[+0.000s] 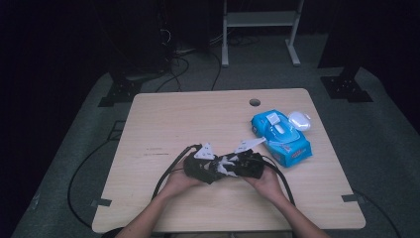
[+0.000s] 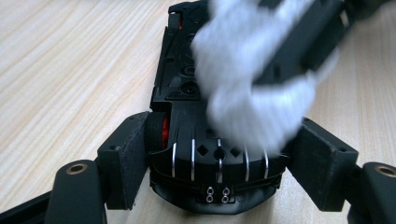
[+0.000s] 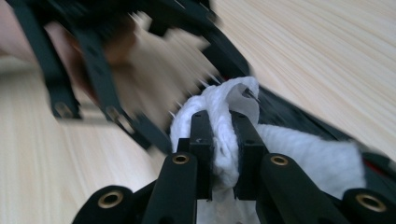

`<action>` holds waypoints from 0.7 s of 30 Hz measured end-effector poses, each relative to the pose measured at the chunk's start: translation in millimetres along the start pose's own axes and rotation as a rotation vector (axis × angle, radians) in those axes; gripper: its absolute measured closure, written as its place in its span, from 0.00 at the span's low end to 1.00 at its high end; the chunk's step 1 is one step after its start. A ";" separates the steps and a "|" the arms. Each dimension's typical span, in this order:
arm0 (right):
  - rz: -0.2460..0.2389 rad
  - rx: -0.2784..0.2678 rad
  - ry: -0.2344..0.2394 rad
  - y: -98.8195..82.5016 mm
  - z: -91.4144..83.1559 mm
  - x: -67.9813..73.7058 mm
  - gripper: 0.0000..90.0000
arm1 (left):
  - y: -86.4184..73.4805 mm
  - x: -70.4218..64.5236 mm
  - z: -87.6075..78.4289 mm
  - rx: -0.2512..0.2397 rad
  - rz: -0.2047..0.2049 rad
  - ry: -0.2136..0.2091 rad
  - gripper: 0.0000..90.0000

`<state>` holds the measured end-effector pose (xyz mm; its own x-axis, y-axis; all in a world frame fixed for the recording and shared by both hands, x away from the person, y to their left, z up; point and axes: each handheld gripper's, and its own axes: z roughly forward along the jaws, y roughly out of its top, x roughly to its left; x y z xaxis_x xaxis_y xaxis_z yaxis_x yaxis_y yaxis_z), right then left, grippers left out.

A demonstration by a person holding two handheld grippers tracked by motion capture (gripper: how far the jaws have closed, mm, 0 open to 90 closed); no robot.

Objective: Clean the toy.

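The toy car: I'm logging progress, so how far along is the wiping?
Done: a white wipe is out of the blue wipe pack and pinched in the right gripper. In hand: the left gripper clamps the black toy car underside up on the table, with the wipe pressed on it, blurred in mid-stroke. Left: probably more wiping; how clean the car is can't be told.

High view above the table (image 1: 163,119); both gripper views close-up, sharing the white wipe (image 3: 224,116)
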<state>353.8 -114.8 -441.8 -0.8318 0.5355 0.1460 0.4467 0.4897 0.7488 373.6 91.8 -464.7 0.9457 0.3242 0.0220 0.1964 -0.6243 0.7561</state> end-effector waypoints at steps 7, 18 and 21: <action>-0.008 -0.009 -0.004 17.9 19.9 0.3 0.89 | 0.1 -0.2 0.0 -0.002 0.006 0.003 0.29; -0.026 0.014 -0.077 -0.7 -1.9 -6.6 0.89 | -0.5 1.3 0.1 0.005 0.001 -0.001 0.29; -0.029 0.017 -0.072 -7.2 -8.5 -4.6 0.89 | 0.4 1.6 0.0 0.008 0.004 -0.002 0.29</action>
<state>351.7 -126.6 -442.4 -0.8188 0.5689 0.0771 0.4290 0.5170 0.7407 375.3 92.0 -464.4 0.9470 0.3205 0.0240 0.1946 -0.6311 0.7509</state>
